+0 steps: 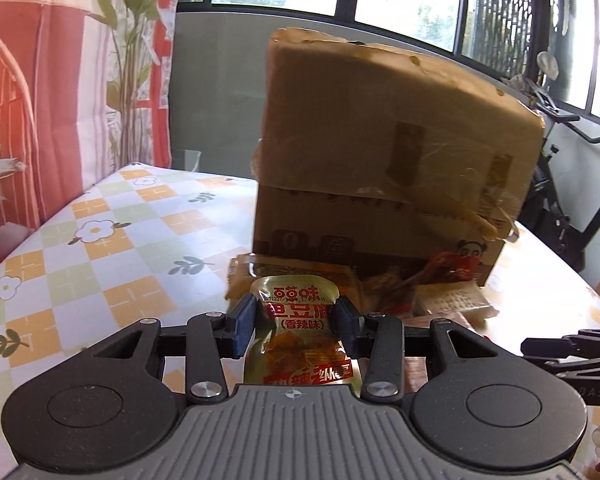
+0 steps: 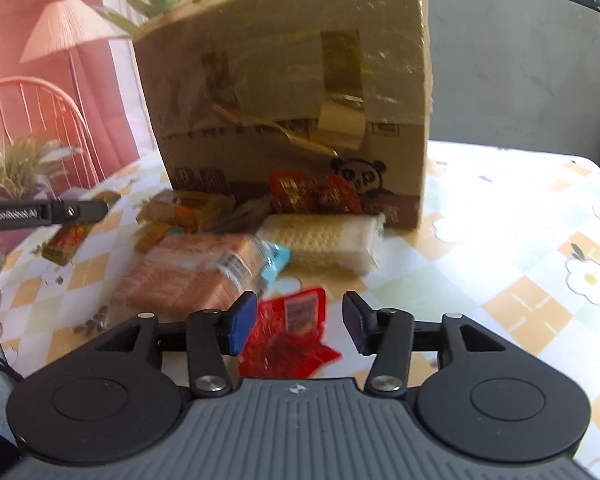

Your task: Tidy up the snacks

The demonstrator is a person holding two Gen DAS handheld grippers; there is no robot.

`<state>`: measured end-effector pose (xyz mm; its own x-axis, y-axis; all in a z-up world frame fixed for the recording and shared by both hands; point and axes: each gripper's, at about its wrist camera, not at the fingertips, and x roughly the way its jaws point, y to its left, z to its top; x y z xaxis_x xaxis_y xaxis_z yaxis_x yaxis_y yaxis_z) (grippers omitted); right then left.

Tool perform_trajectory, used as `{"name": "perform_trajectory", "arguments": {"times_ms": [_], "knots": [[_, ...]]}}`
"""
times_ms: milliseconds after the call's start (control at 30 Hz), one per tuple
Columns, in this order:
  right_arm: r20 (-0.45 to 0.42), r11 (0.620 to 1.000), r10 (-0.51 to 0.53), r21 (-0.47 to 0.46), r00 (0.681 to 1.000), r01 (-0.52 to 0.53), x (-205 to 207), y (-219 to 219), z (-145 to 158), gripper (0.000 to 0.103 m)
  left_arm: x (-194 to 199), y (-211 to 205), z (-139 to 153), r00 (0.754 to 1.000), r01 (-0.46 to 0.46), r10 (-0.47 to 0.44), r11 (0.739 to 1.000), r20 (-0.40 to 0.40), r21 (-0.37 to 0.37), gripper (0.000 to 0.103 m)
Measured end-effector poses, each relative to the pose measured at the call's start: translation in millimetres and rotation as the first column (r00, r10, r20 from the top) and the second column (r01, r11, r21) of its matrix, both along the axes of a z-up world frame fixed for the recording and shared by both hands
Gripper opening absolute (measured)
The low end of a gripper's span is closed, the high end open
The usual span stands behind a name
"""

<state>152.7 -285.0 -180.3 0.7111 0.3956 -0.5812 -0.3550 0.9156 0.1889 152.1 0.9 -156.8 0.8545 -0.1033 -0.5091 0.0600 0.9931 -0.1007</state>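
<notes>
My left gripper (image 1: 295, 322) is shut on a yellow tofu snack pouch (image 1: 296, 344) with red lettering, held above the table in front of the tall cardboard box (image 1: 380, 152). My right gripper (image 2: 296, 322) is open, with a red snack packet (image 2: 290, 336) lying on the table between and under its fingers. Before the box (image 2: 284, 80) lie an orange bread pack (image 2: 188, 276), a white wafer pack (image 2: 320, 240), a red packet (image 2: 312, 192) and small yellow packets (image 2: 180, 212). The left gripper (image 2: 44, 214) shows at the left edge with its pouch (image 2: 66, 240).
The table has a checked floral cloth (image 2: 520, 280). A pink chair (image 2: 32, 112) and potted plant (image 2: 16, 168) stand at the left. An exercise bike (image 1: 560, 184) stands beyond the table at the right. The right gripper's body (image 1: 572, 354) shows at the right edge of the left view.
</notes>
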Motion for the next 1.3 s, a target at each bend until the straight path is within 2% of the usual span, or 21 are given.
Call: {"name": "perform_trajectory", "arguments": {"times_ms": [233,400,500,567,633,733,800,1100,1300], "knots": [[-0.043,1.000,0.021,-0.019,0.999,-0.021,-2.8,4.8,-8.0,0.054,1.1,0.9,-7.3,1.000,0.014,-0.014,1.000,-0.015,-0.005,0.045],[-0.009,0.996,0.046,-0.080,0.999,-0.047,-3.9,15.1,-11.0,0.056,1.6,2.8,-6.9,1.000,0.010,-0.010,1.000,-0.018,-0.010,0.045],[0.012,0.989,0.074,-0.127,0.997,-0.072,-8.0,20.9,-11.7,0.053,2.5,1.2,-8.2,1.000,0.013,-0.013,1.000,-0.026,-0.013,0.046],[0.019,0.988,0.078,-0.138,0.997,-0.075,-9.2,22.8,-11.8,0.047,1.9,0.8,-8.2,1.000,0.019,-0.019,1.000,-0.025,-0.013,0.046],[0.025,0.991,0.072,-0.116,0.997,-0.069,-9.5,19.3,-10.9,0.035,0.9,1.6,-7.7,1.000,0.021,-0.021,1.000,-0.021,-0.015,0.046],[0.024,0.994,0.065,-0.091,0.998,-0.062,-9.7,14.1,-10.0,0.032,0.5,2.5,-7.5,1.000,0.019,-0.020,1.000,-0.018,-0.017,0.046],[0.039,0.994,0.063,-0.090,0.997,-0.059,-11.4,12.6,-7.5,0.023,0.1,1.7,-7.6,1.000,0.019,-0.020,1.000,-0.019,-0.017,0.046],[0.125,0.999,0.009,-0.045,0.992,-0.003,-11.0,-5.8,19.8,0.023,-2.0,-7.3,4.0,0.998,0.052,-0.052,0.998,0.025,0.019,0.046],[0.233,0.999,0.033,-0.011,0.972,-0.031,-3.3,-10.6,63.5,0.023,6.8,-13.3,42.9,0.989,0.085,-0.088,0.996,0.123,0.034,0.046]]}}
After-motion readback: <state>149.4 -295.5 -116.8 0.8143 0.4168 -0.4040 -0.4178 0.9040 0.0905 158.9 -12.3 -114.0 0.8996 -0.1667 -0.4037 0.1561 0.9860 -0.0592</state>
